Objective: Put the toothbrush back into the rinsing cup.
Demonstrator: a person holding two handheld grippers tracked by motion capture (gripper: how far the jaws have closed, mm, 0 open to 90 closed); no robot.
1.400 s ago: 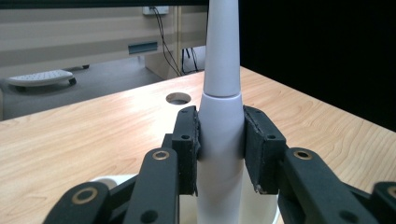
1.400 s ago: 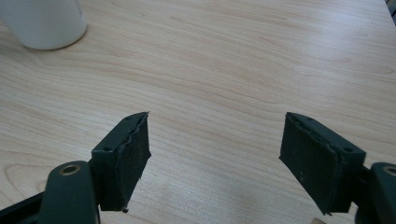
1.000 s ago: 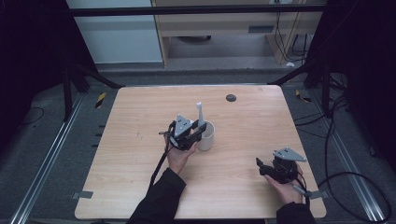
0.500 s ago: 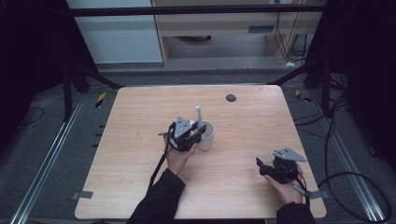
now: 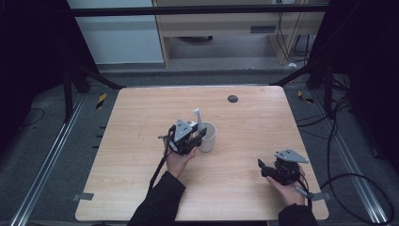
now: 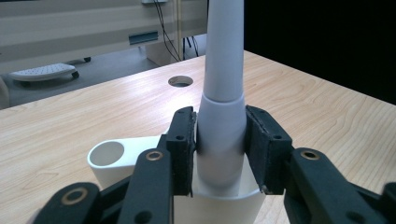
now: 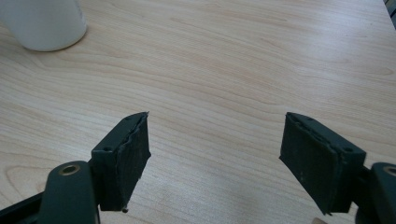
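Tipping is the big risk: near the frame's center, a white toothbrush-like handle is clamped by the left hand-held gripper inside the white cup, so a sideways pull could topple it. At lower right, the right hand-held gripper is held wide open, empty.

No readable text, labels, brands, numbers or signs in any view. White cup, the white handle standing in it, counter and both tongs all unmarked. Yellow-black striped tape on the floor left of the counter is a hazard marking, no lettering. Furniture in the background too small and blurred to read anything.
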